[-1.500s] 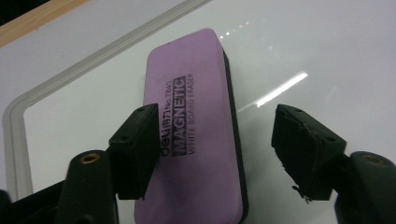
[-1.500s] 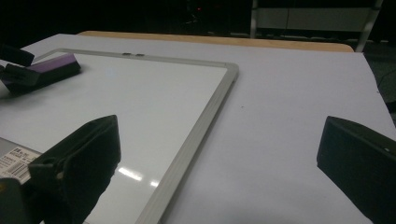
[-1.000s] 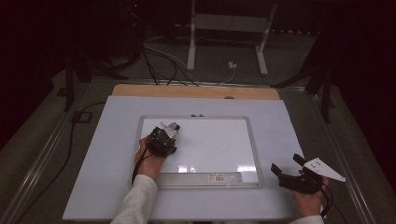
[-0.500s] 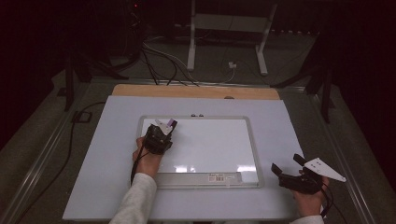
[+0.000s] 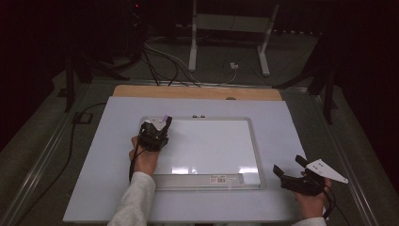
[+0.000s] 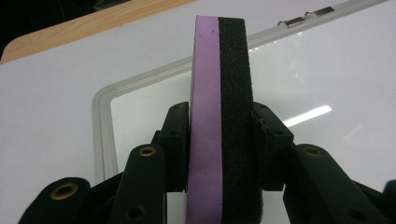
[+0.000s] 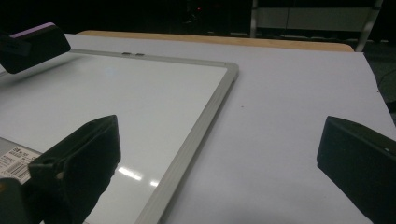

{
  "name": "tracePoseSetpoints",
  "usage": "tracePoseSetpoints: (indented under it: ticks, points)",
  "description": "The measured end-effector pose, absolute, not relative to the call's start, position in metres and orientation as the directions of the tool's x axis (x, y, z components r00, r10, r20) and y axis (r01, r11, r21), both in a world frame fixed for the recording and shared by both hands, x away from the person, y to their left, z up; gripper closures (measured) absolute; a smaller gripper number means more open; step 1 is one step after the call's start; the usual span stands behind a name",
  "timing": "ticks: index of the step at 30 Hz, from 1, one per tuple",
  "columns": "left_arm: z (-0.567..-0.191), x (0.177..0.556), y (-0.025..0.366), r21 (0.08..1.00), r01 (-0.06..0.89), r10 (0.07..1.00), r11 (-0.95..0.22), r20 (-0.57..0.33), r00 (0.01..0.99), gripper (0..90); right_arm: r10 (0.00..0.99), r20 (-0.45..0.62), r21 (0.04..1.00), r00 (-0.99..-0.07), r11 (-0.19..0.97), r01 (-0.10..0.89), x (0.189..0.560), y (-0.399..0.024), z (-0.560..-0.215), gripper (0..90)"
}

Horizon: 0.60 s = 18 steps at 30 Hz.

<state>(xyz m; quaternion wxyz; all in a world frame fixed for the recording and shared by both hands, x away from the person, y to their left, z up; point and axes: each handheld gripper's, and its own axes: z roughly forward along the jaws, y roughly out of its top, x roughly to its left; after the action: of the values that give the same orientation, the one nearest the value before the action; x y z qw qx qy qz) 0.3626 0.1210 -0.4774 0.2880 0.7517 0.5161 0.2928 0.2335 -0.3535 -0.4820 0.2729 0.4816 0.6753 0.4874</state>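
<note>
**Eraser clamped at the whiteboard's upper-left corner**

Dark surroundings frame a pale table in the high view, with a wooden strip along its far edge and a metal stand on the floor behind it. At the centre of the frame a framed whiteboard lies flat on the table, and a barcode label is seen on its lower rail.

At the board's upper-left corner the left gripper is held over the surface. In the left gripper view the eraser is pinched between the two black jaws, which have just been closing onto it; its purple layer lies to the left, its black foam to the right, and it stands on edge above the board's corner.

At the lower right of the high view the right gripper is kept off the board, just beside its lower-right corner. Its jaws are spread wide, with nothing between them.
</note>
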Motion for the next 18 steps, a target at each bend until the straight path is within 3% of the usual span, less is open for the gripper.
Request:
tracePoseSetpoints:
  ticks: [18]
  points:
    - [-0.483, 0.372, 0.14, 0.737, 0.654, 0.983, -0.171, 0.082, 0.165, 63.6, 0.916, 0.102, 0.921, -0.388, 0.06, 0.385, 0.234, -0.354, -0.482, 0.0]
